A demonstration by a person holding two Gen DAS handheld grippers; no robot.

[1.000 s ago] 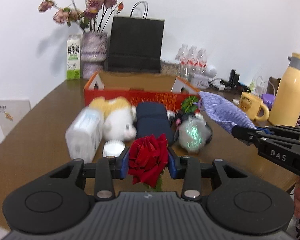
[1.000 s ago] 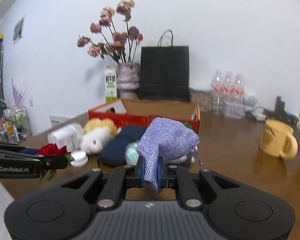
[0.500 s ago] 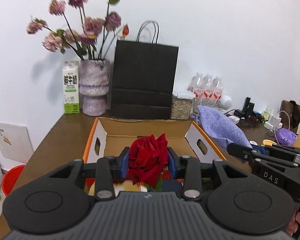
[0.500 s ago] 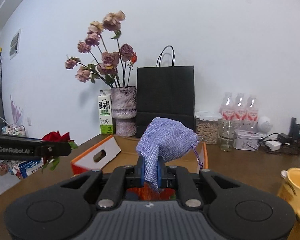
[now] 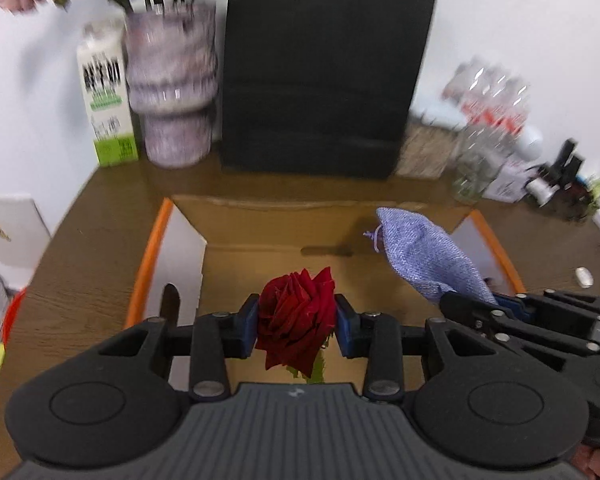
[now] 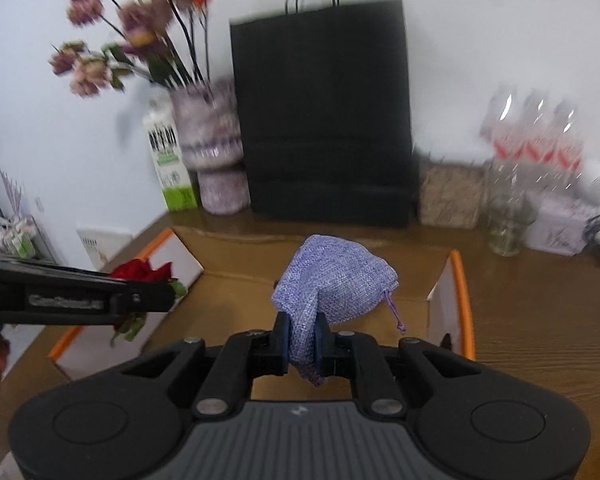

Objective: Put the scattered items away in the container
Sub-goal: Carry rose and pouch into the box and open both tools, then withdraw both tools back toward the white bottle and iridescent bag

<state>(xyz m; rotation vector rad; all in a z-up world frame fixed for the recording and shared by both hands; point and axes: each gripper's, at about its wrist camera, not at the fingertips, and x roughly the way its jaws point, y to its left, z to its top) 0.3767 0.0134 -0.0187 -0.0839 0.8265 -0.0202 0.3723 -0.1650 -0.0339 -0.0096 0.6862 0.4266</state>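
Left wrist view: the left tool (image 5: 296, 322) clamps a soft, crushable red fabric rose (image 5: 296, 316) by its bloom above the orange-rimmed cardboard box (image 5: 152, 248).

Right wrist view: the right tool (image 6: 302, 338) pinches a limp, light lilac woven drawstring pouch (image 6: 334, 280) by one corner over the same box.

Motion blur smears the water bottles (image 6: 536, 132), and the milk carton's (image 5: 106, 116) print seems unreadable.
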